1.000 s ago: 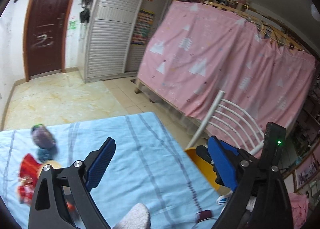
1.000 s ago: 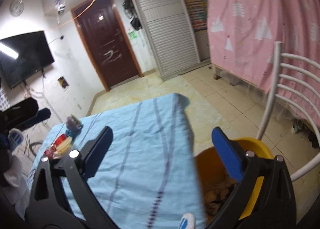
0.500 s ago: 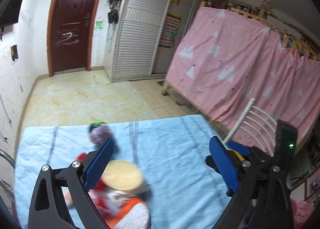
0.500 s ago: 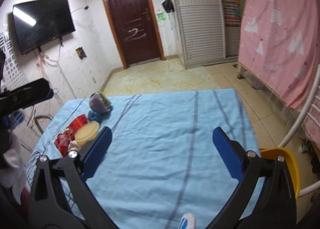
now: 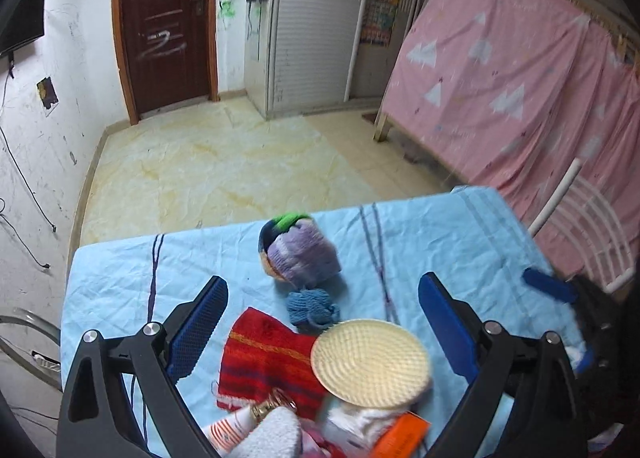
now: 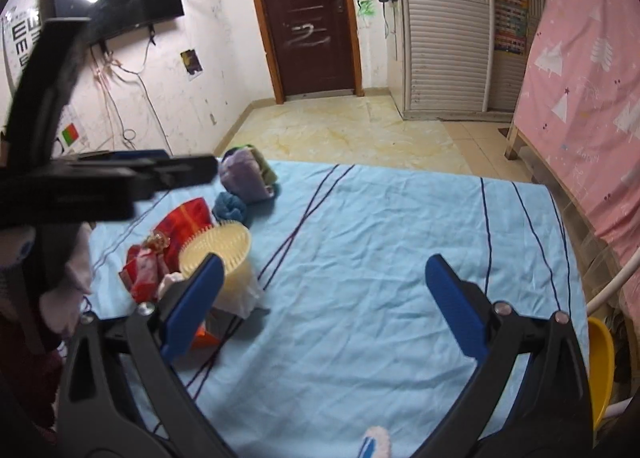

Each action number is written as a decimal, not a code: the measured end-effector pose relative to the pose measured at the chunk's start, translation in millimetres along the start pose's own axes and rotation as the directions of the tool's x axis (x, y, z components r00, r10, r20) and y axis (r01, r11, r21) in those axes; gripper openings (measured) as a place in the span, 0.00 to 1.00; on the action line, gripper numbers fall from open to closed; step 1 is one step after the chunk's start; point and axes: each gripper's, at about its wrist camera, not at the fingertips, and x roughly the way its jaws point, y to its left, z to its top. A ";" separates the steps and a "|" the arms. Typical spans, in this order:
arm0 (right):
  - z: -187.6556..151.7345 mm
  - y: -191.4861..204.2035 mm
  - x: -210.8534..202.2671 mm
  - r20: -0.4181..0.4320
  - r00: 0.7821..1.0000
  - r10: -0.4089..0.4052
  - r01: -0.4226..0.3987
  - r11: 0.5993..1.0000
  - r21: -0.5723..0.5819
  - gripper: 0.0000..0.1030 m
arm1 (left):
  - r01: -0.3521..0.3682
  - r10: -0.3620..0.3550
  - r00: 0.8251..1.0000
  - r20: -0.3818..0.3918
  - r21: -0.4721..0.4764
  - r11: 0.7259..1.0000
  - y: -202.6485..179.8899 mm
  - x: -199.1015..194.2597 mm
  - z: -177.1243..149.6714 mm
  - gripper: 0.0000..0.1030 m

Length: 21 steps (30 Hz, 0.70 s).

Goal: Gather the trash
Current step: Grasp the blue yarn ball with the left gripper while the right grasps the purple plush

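A pile of trash lies on the blue tablecloth (image 5: 420,242): a purple crumpled bundle (image 5: 298,254), a blue yarn ball (image 5: 311,307), a red cloth (image 5: 264,358), a cream round lid (image 5: 370,362) and an orange packet (image 5: 402,432). My left gripper (image 5: 322,322) is open and empty, hovering over the pile. My right gripper (image 6: 320,298) is open and empty above the bare cloth (image 6: 380,258), right of the pile. The right wrist view shows the purple bundle (image 6: 244,176), the red cloth (image 6: 184,222) and the lid (image 6: 218,248). The yellow bin (image 6: 600,366) is at the right table edge.
A white chair (image 5: 588,234) stands by the right side of the table, before a pink curtain (image 5: 512,90). A brown door (image 6: 308,14) and tiled floor (image 5: 224,170) lie beyond the table. The left gripper's body (image 6: 80,186) fills the left of the right wrist view.
Both grippers have swung left, away from the yellow bin toward the pile. The left gripper now hangs over the trash pile. Both stay open.
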 end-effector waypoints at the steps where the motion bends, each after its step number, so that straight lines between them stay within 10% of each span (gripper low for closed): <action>1: 1.0 -0.7 1.3 -0.002 1.000 -0.004 0.004 1.000 0.001 0.94 | -0.001 0.001 1.000 -0.024 -0.001 1.000 2.5 8.9 0.2 0.81; 16: 29.4 -17.0 26.2 -0.021 1.000 0.009 -0.008 0.999 0.052 0.94 | 0.063 -0.066 0.984 -0.163 -0.025 0.998 16.3 58.2 -9.3 0.20; 21: 43.9 -2.3 41.0 -0.030 0.999 0.044 -0.043 0.998 0.040 0.94 | 0.099 -0.112 0.988 -0.102 -0.122 0.988 38.7 40.2 -8.5 0.19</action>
